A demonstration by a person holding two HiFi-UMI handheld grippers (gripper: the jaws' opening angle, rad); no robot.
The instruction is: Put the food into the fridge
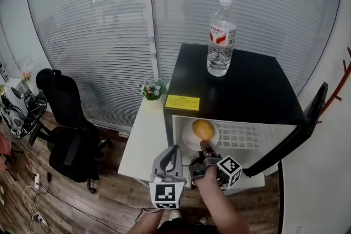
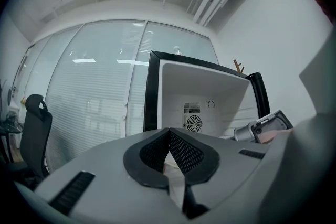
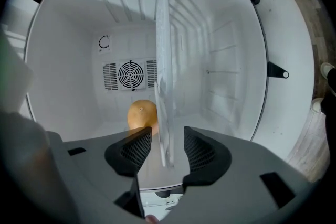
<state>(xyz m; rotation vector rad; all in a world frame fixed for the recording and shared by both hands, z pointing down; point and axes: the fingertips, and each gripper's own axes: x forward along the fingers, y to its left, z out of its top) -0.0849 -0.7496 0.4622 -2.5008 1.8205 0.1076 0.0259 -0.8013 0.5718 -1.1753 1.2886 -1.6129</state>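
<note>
A small black fridge (image 1: 236,85) stands with its door (image 1: 310,118) swung open to the right. Inside, an orange (image 1: 203,129) sits on a white plate (image 1: 188,142) on the wire shelf. My right gripper (image 1: 204,146) is at the fridge mouth, just in front of the plate. In the right gripper view the picture is rolled sideways. There the orange (image 3: 142,114) lies beyond the right gripper (image 3: 167,145), whose jaws stand open astride a thin white edge (image 3: 163,92) without pressing on it. My left gripper (image 1: 174,150) hangs shut and empty to the left, pads (image 2: 157,152) meeting.
A water bottle (image 1: 221,38) stands on the fridge top. A white table (image 1: 143,142) with a small potted plant (image 1: 152,89) adjoins the fridge's left side. A black office chair (image 1: 68,123) is further left, with blinds behind and a white wall to the right.
</note>
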